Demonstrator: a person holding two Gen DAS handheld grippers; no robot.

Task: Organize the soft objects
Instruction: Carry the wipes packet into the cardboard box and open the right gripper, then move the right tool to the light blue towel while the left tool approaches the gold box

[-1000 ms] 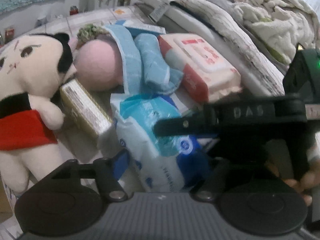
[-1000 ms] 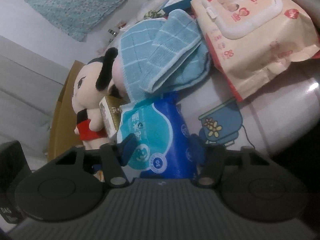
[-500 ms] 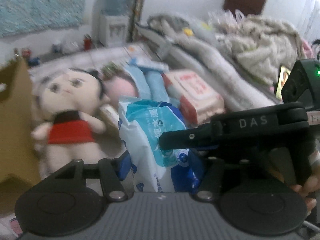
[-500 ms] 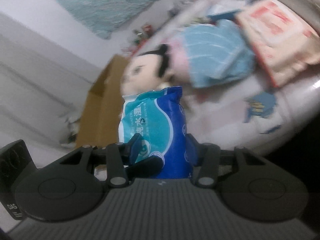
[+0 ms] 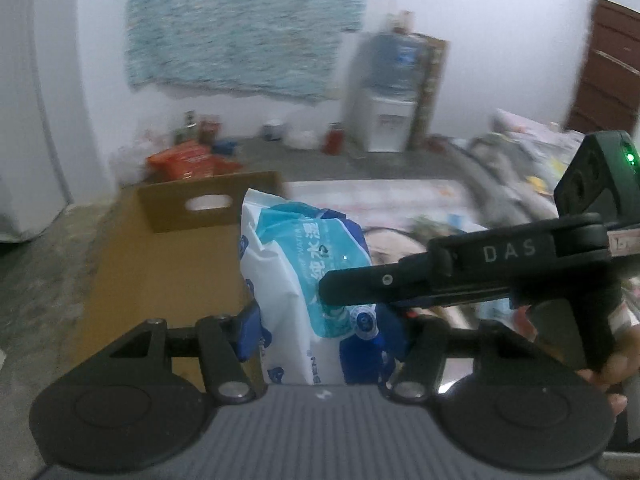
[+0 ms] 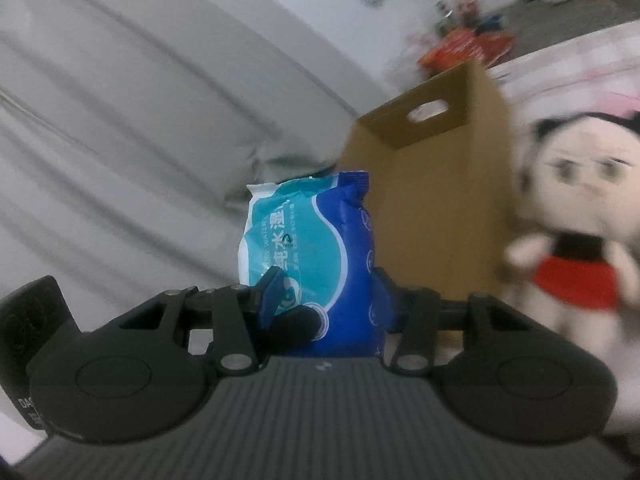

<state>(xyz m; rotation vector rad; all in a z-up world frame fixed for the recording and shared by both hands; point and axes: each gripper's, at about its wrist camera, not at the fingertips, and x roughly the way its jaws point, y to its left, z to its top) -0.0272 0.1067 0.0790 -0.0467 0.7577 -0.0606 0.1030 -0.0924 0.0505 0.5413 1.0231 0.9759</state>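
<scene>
A blue, teal and white wet-wipes pack [image 5: 296, 280] stands upright between my left gripper's [image 5: 324, 332] blue pads, which press its sides. The right gripper's black finger [image 5: 380, 280] crosses the pack's front from the right. In the right wrist view the same pack [image 6: 320, 248] is pinched low down by my right gripper [image 6: 328, 296], with the left gripper's dark fingertip [image 6: 300, 322] beside it. An open brown cardboard box [image 5: 180, 248] with a handle hole lies just behind and left of the pack; the box [image 6: 440, 208] is also in the right wrist view. A plush doll [image 6: 580, 208] in a red dress lies to the right.
A water dispenser [image 5: 394, 92] stands at the back wall under a teal rug [image 5: 248, 24]. Orange snack bags [image 5: 188, 160] and small bottles sit on the floor behind the box. Piled bedding [image 5: 520, 148] is at the right. A person's hand [image 5: 616, 348] holds the right gripper.
Both grippers have risen with the wipes pack, off the pile of soft things, and swung left toward the cardboard box. The doll and the other packs slid away to the right and below.
</scene>
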